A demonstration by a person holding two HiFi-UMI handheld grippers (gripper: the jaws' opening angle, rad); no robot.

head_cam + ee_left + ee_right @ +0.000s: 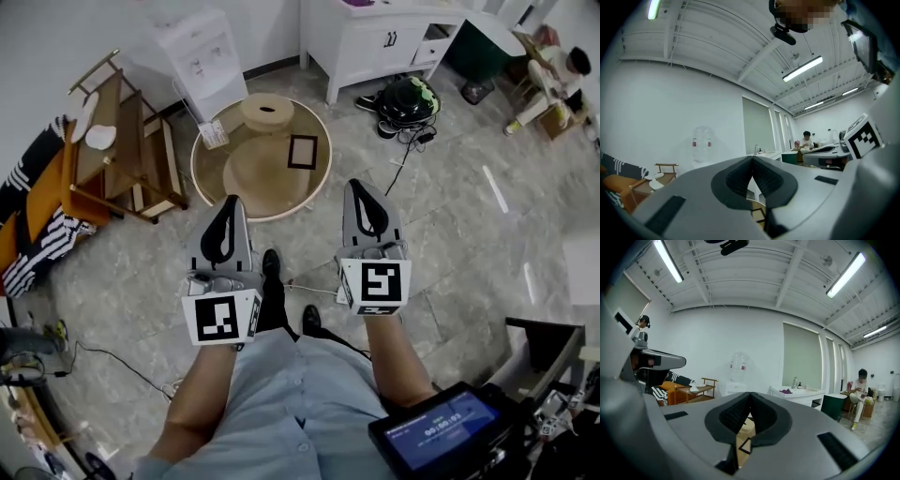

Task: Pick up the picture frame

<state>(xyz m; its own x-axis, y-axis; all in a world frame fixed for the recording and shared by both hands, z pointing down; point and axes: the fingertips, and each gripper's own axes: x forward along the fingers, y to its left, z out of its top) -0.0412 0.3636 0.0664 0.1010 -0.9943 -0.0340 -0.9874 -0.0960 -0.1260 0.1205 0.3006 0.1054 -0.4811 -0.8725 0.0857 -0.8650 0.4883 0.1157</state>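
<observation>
The picture frame [302, 151] is small, dark and rectangular. It lies flat on the right part of a round glass-topped table [211, 159] ahead of me. A tan round piece [267, 111] sits on the table behind it. Both grippers hover over the floor, short of the table's near edge. My left gripper [230, 202] is shut and empty. My right gripper [361, 187] is shut and empty too, its tip closest to the frame. In the right gripper view the frame [744, 445] shows below the closed jaws [751, 395]. In the left gripper view the jaws [752, 160] meet.
A wooden rack [122, 141] stands left of the table, a water dispenser [202, 56] behind it, and a white cabinet [384, 37] at back right. A dark bag with cables [408, 101] lies on the floor. A person [553, 75] sits far right.
</observation>
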